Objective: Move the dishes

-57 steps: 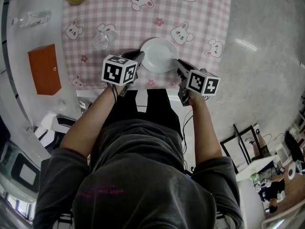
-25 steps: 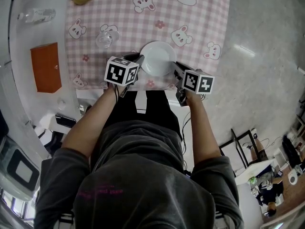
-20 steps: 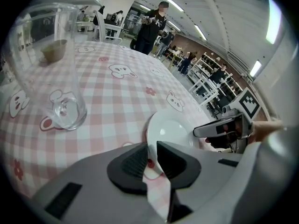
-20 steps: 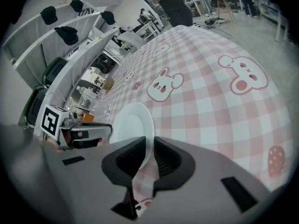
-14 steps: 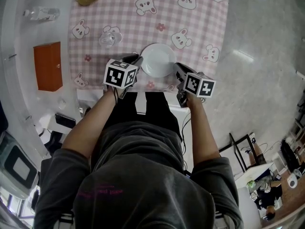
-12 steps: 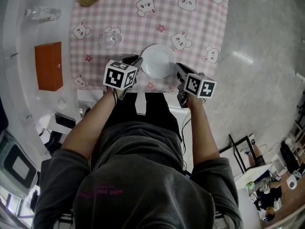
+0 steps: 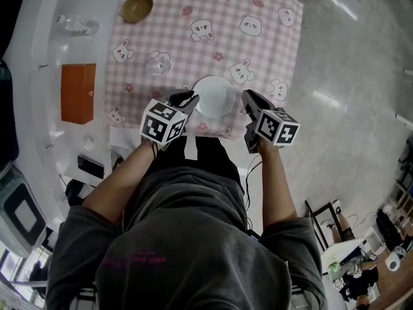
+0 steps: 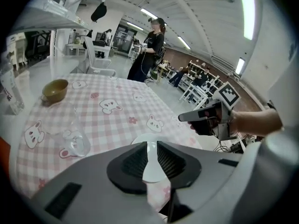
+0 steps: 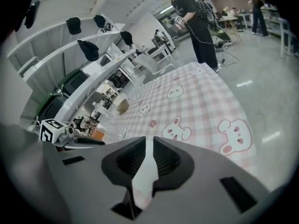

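A white plate (image 7: 214,96) hangs above the near edge of the pink checked tablecloth (image 7: 213,31), held from both sides. My left gripper (image 7: 191,98) is shut on its left rim, and that rim (image 8: 150,160) shows as a white strip between the dark pads. My right gripper (image 7: 246,96) is shut on the right rim, which appears white between its pads (image 9: 145,169). In the left gripper view the right gripper (image 8: 183,118) reaches in from the right. Most of the plate is hidden in both gripper views.
On the cloth stand a clear glass (image 7: 158,64) and, at the far left corner, a brown bowl (image 7: 137,6). An orange box (image 7: 78,93) and a plastic bottle (image 7: 76,24) lie on the white table left of the cloth. People stand in the hall beyond.
Both grippers have risen with the plate between them, so it is off the cloth. The table now looks smaller and farther below.
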Motion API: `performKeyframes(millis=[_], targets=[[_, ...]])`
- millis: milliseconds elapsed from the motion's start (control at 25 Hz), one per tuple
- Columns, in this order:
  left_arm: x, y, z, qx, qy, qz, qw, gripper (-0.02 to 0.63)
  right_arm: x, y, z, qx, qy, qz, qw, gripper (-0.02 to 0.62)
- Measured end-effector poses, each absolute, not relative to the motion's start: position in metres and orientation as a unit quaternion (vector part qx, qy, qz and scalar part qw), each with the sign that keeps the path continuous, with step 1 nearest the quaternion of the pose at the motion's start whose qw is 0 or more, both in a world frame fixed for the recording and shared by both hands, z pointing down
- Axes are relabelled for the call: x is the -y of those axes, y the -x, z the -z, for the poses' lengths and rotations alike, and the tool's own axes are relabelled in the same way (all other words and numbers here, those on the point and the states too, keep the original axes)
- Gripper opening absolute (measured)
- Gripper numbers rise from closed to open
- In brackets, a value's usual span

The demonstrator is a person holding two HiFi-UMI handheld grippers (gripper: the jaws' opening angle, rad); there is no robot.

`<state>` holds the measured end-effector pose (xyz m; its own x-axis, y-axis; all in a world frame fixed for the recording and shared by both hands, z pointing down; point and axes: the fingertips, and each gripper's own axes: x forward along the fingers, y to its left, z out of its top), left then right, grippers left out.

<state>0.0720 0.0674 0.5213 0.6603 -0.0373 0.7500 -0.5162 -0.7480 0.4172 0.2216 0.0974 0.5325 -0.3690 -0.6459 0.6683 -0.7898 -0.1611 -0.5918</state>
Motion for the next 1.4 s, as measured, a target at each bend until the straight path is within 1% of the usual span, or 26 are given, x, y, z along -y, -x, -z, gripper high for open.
performKeyframes(millis=[200,320,680,920,1160,1400], targets=[[-0.068,-0.082,-0.47,0.157,-0.882,-0.326,0.303,0.057,-0.077,-0.239,-0.495,0.669,-0.564,-0.481,0.057,0.04],[-0.063,-0.082,-0.447,0.159,-0.896,-0.305,0.281,0.054,-0.068,-0.243,-0.48,0.678,-0.565,-0.468,0.05,0.04],[-0.025,-0.063,-0.381,0.229,-0.909,-0.239,0.255,0.048,-0.037,-0.246,-0.429,0.715,-0.556,-0.424,0.035,0.04],[-0.01,-0.043,-0.342,0.272,-0.909,-0.208,0.238,0.043,-0.02,-0.237,-0.407,0.735,-0.541,-0.408,0.023,0.04],[0.01,-0.011,-0.322,0.31,-0.907,-0.176,0.222,0.04,-0.001,-0.216,-0.392,0.753,-0.53,-0.389,0.024,0.04],[0.047,0.019,-0.326,0.333,-0.902,-0.16,0.224,0.04,0.039,-0.198,-0.38,0.766,-0.525,-0.37,0.031,0.04]])
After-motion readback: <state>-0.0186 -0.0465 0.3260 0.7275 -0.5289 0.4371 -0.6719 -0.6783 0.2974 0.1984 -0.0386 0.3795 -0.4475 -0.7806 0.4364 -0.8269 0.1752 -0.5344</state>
